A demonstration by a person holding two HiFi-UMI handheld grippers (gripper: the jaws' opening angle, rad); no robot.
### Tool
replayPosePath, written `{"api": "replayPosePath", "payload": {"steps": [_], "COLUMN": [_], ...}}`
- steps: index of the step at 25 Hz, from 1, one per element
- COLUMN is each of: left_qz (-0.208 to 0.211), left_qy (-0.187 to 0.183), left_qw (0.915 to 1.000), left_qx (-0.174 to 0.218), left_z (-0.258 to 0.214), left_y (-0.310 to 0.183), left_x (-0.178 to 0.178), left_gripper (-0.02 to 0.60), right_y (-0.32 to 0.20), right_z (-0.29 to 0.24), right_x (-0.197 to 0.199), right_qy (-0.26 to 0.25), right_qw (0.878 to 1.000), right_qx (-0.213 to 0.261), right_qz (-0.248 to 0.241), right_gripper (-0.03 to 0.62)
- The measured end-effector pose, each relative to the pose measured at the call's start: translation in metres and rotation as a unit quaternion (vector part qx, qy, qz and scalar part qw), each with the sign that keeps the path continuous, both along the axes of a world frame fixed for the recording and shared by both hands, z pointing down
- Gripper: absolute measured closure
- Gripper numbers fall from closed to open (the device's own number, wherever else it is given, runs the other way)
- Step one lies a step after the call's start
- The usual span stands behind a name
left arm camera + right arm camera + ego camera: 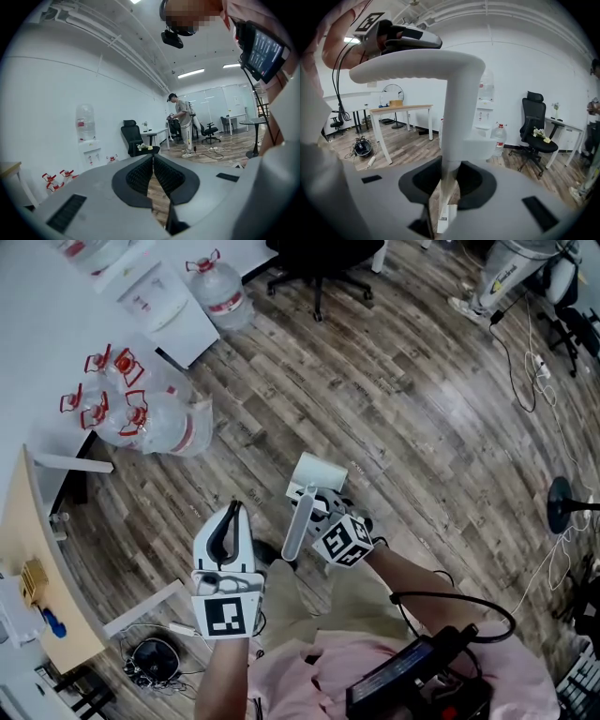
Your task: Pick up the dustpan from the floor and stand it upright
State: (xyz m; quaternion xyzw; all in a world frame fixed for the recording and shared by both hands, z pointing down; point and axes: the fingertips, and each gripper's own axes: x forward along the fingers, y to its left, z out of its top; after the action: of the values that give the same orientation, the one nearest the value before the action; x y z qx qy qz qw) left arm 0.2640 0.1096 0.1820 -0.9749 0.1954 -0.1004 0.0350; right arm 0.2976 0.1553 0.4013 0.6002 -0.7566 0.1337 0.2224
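The white dustpan (pixel 319 474) has a long handle (pixel 298 526) that runs toward me in the head view. My right gripper (pixel 317 510) is shut on that handle. In the right gripper view the handle (pixel 457 103) rises upright between the dark pads (pixel 476 180) and bends over at the top. I cannot tell whether the pan touches the wooden floor. My left gripper (pixel 234 510) hovers just left of the handle, apart from it. Its pads (pixel 140 176) meet with nothing between them. It also shows at the top left of the right gripper view, the left gripper (pixel 410 36).
Several water bottles (pixel 141 413) and a water dispenser (pixel 173 306) stand by the wall at upper left. A black office chair (pixel 319 268) is ahead, a wooden table (pixel 37 559) at left. Cables and a fan base (pixel 562 502) lie at right. A person (pixel 185 124) stands far off.
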Motion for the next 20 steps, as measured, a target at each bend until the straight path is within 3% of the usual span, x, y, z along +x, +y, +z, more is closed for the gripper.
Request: {"api": "replayPosePath", "payload": {"steps": [7,12,20], "left_qz": [-0.006,0.002,-0.009], "left_qy": [0.002,0.010,0.047], "left_qw": [1.0000,0.9993,0.9975], "left_qx": [0.008,0.036,0.051], "left_z": [-0.007,-0.020,-0.054], "left_y": [0.003,0.003,0.004], "left_x": [-0.011,-0.019,-0.024], "left_gripper": [0.565,0.565,0.565], "right_y": [0.003,0.005,0.047], "right_z": [0.008,0.011,-0.037], "right_x": [0.003,0.006,0.014], "right_qy": [-0.021,-0.035,-0.023], "right_qw": [0.999,0.998,0.999], "right_qx": [-0.020,-0.043,-0.023], "right_qz": [0.020,0.025,0.028], "right_gripper": [0.471,0.401,0.378]}}
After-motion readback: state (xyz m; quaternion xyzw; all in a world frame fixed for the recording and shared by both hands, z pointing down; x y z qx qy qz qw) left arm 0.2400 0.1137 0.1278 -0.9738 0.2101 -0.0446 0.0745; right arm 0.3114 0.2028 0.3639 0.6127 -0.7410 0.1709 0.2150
